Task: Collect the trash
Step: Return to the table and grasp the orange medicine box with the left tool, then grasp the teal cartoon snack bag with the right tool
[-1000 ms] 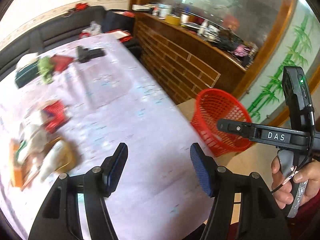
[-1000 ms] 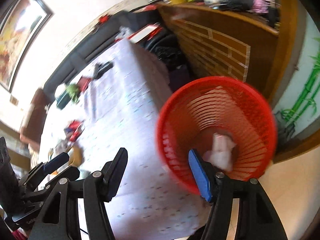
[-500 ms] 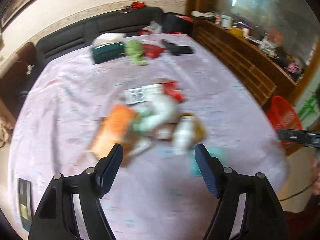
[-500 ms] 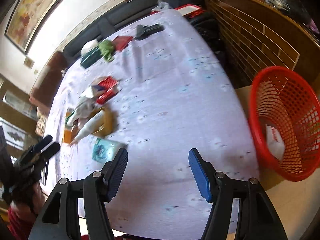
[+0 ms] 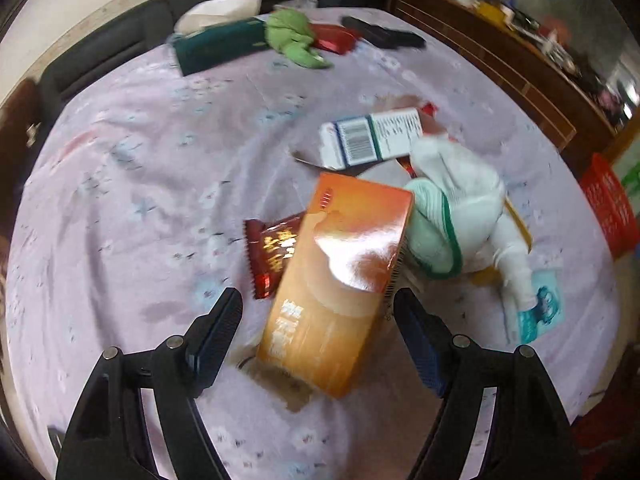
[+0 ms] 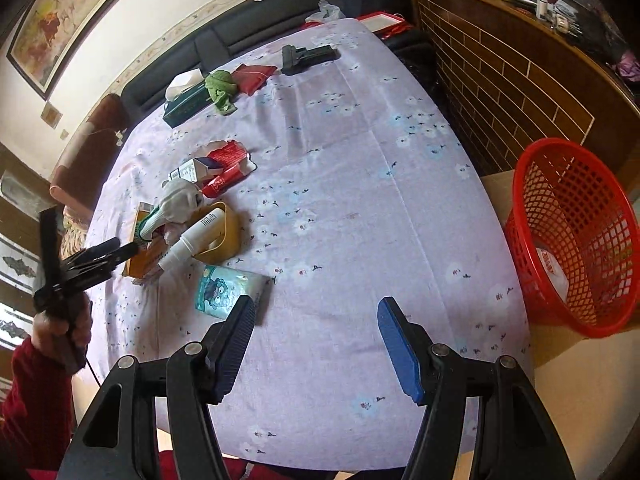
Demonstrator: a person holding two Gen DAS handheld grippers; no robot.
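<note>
Barcode on white carton (image 5: 370, 138); print on other wrappers blurred, unreadable.

Left hand-held gripper (image 5: 318, 330) jaws wide apart, angled downward; right hand-held gripper (image 6: 316, 344) likewise spread, empty.

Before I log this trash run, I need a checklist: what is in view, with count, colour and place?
Orange box: 1, orange, pile's near end, between the left tool's fingers.
Snack wrapper: 1, dark red, beside the orange box.
Barcode carton: 1, white and blue, behind the pile.
White tube: 1, white, lying in a yellow holder.
Tissue pack: 1, teal, near the table edge.
Green cloth: 1, green, far end.
Dark green box: 1, beside the cloth.
Basket: 1, red mesh, right of the table, white trash inside.
Tablecloth: 1, lilac, floral.
Left tool: open, over the orange box.
Right tool: open, empty.
</note>
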